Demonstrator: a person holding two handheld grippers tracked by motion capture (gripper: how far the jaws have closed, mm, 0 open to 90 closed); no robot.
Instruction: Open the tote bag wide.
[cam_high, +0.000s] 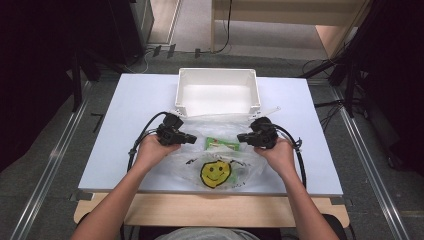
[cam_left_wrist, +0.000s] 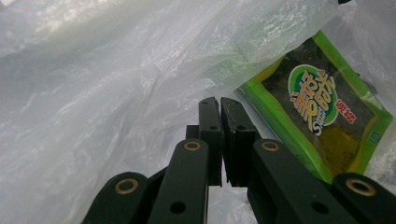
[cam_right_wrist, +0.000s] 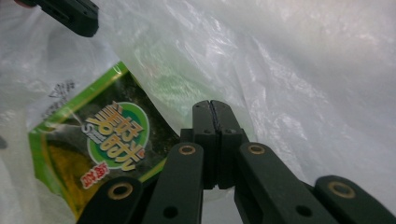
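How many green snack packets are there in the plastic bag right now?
1: the green packet lies inside the clear plastic bag, between the two tools, above the smiley print. More could be hidden under folds.

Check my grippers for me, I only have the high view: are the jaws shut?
Observer: The left gripper is shut, pads together. I cannot tell whether the plastic bag is pinched.
Operator: And the right?
Observer: The right gripper is shut too, with the film draped just beyond its tips.
Operator: What is that green thing in the bag?
Observer: A green packet with a round logo, yellow characters and dark contents.
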